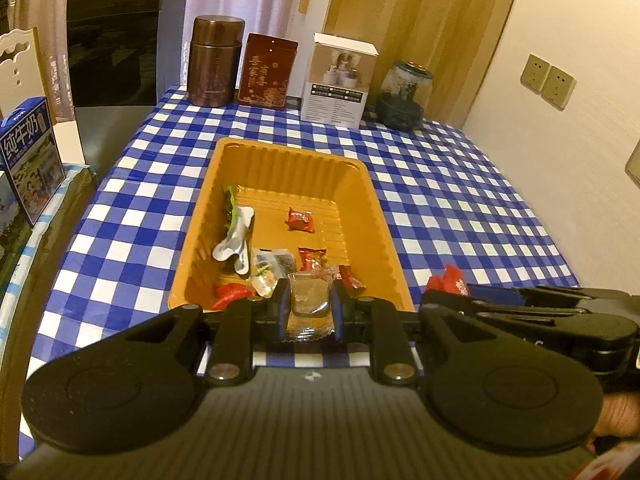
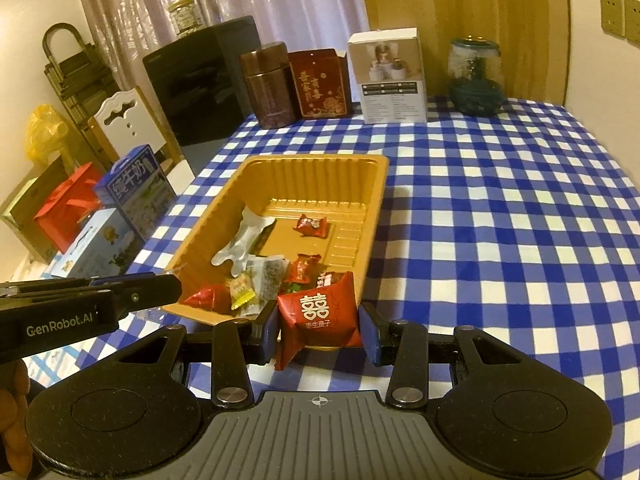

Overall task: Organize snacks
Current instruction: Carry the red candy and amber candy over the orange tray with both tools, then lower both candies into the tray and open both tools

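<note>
An orange plastic tray (image 1: 362, 184) (image 2: 372, 184) lies on the blue-and-white checked tablecloth and holds several wrapped snacks, among them a red candy (image 1: 300, 219) (image 2: 312, 225) and a crumpled silver wrapper (image 1: 236, 240) (image 2: 244, 240). My left gripper (image 1: 309, 304) is shut on a clear-wrapped brown snack (image 1: 309, 298) just over the tray's near rim. My right gripper (image 2: 319, 326) is shut on a red packet with white characters (image 2: 318, 316) at the tray's near right corner. The right gripper's fingers (image 1: 520, 300) show side-on in the left wrist view, the left gripper's (image 2: 120, 296) in the right wrist view.
Along the table's far edge stand a brown canister (image 1: 216, 60), a red gift box (image 1: 268, 72), a white carton (image 1: 340, 80) and a dark glass jar (image 1: 404, 96). A blue milk carton (image 1: 30, 160) and other boxes stand to the left. A wall rises at the right.
</note>
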Tool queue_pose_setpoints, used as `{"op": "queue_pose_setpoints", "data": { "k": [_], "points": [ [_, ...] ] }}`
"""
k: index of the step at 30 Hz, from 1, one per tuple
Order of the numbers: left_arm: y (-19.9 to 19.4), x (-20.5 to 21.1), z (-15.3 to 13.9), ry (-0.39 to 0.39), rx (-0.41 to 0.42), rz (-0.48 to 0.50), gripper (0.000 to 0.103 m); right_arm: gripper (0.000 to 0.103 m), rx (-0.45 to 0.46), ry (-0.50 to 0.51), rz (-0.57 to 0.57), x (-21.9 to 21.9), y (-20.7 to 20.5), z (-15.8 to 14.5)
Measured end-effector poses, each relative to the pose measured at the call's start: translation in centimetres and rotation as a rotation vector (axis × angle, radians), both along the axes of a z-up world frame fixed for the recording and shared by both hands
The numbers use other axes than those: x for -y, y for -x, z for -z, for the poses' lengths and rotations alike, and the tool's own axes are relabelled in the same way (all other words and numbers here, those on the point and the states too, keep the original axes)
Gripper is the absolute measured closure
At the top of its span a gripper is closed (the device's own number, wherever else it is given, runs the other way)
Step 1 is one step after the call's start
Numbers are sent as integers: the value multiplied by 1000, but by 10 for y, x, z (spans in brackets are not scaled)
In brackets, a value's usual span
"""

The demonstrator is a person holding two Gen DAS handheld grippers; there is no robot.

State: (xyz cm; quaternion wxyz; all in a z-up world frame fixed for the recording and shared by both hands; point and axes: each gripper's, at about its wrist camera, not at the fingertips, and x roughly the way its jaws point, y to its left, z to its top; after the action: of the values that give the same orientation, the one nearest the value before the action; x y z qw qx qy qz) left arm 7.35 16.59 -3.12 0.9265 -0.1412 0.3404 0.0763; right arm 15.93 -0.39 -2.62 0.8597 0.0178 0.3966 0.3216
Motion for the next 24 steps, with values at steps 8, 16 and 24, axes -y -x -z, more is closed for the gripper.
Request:
{"op": "queue_pose_setpoints", "data": {
  "k": [8,16,24],
  "points": [
    [-12,-10,1,-1,-5,-1,84,60,1,-3,-9,-13,-12,1],
    [-28,-18,4,-1,-12,7,84,60,10,-5,-15,-26,-27,0],
    [-45,-27,7,-2,-15,17,84,60,23,0,-22,-36,-44,-1]
  ]
}}
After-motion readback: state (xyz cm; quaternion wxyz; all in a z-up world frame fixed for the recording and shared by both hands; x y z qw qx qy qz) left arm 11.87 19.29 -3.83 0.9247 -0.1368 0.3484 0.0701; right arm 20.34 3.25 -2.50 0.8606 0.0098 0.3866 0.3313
